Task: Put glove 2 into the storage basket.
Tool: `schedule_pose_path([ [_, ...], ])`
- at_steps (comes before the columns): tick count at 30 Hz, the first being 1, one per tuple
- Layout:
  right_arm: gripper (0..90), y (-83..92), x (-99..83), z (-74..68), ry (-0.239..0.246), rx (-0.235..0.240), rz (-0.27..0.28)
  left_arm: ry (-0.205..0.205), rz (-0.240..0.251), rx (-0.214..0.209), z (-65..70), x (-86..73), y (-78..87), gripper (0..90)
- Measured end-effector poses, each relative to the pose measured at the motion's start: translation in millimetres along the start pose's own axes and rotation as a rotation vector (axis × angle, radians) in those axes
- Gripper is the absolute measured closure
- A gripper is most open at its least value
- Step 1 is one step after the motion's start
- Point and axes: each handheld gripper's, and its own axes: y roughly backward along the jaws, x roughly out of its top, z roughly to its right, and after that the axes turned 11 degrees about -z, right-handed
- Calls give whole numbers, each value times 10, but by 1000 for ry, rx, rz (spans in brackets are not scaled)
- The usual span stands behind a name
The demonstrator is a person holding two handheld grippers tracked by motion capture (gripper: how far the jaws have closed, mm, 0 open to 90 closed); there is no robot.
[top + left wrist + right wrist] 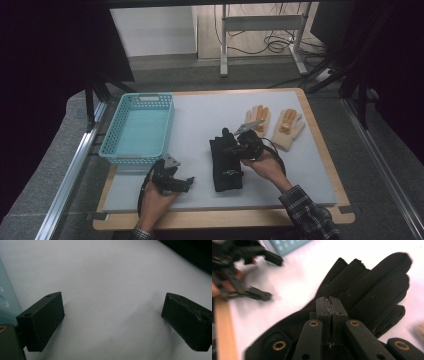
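A white mat [200, 115] on a wood-edged table [320, 145] is laid out in a dim room, with grey carpet around it and a metal stand and loose cables seen at the back. A turquoise basket [137, 129] is set at the mat's far left, and a pair of tan gloves [277, 125] is laid flat at the far right, fingers pointing away. The black gloves [226, 160] are stacked near the middle of the mat, fingers pointing away too. The right hand [265, 162] is brought in from the lower right with the forearm angled up and left, and the right gripper [241, 146] is held low over the black gloves; in the right gripper view its jaws are seen pressed flat together with nothing caught between them, the gloves lying just beyond the tips. Whether the tips are actually touching the fabric can't be told. The left hand [155, 197] is rested at the near edge, just in front of the basket, with the left gripper [186, 182] pointed right along the mat. Its jaws are spread wide over bare mat, nothing held.
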Motion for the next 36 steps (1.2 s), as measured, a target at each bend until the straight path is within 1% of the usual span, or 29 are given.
schedule_pose_path([
  [2,862,-69,-15,17,-24,-32,-17,0,1,-1,0,0,-1,48],
  [3,858,-114,-35,24,-27,-60,-27,0,1,0,0,0,0,48],
  [4,851,-139,-49,28,-26,-68,-31,0,1,0,0,0,0,48],
  [5,839,-172,-77,33,-31,-60,-25,0,1,0,0,0,0,48],
  [6,812,-190,-96,32,-37,-57,-20,0,1,0,0,0,0,48],
  [7,762,-199,-107,33,-37,-56,-18,0,1,0,0,0,0,48],
  [8,698,-197,-116,31,-36,-55,-15,0,0,0,0,0,0,48],
  [9,662,-184,-118,30,-32,-58,-12,0,0,1,0,0,0,48],
  [11,597,-78,-118,36,-33,-73,3,0,0,0,1,0,0,48],
  [12,597,-78,-118,36,-33,-73,3,0,0,0,1,0,0,48],
  [13,593,-31,-127,46,-33,-76,14,-3,-2,1,-1,0,1,48],
  [14,597,54,-166,69,-41,-83,30,-4,-2,1,-2,0,2,48],
  [15,629,87,-195,84,-46,-87,33,-4,-2,2,-1,0,2,48],
  [16,629,87,-195,84,-46,-87,33,-4,-2,2,-1,-1,2,48],
  [17,673,115,-234,98,-50,-86,35,-4,-2,2,-1,-1,2,48],
  [18,811,147,-331,126,-53,-77,17,-4,-2,2,0,-1,2,48],
  [20,884,161,-442,124,-61,-93,2,-2,1,1,3,-2,1,47],
  [21,885,163,-498,122,-60,-95,0,-2,0,0,3,-1,2,47],
  [22,885,163,-498,122,-60,-95,0,-2,0,0,3,-1,2,47],
  [24,886,153,-606,108,-50,-92,9,-2,-1,-2,1,-1,5,48],
  [26,885,134,-697,63,-43,-102,9,-15,-6,-7,-7,-6,16,47],
  [28,885,101,-763,28,-30,-99,14,-24,-8,-11,-12,-19,28,44],
  [30,885,43,-817,-10,-21,-96,13,-22,-10,-18,-27,-47,48,38],
  [32,885,-6,-826,-31,-14,-91,3,-23,-13,-16,-36,-55,55,31],
  [33,885,-28,-826,-45,-11,-91,0,-16,-19,-8,-63,-76,73,30],
  [35,885,-48,-823,-59,-7,-89,0,-9,-19,-5,-78,-89,81,28],
  [36,885,-84,-809,-91,0,-84,1,-8,-20,-5,-96,-103,90,28],
])
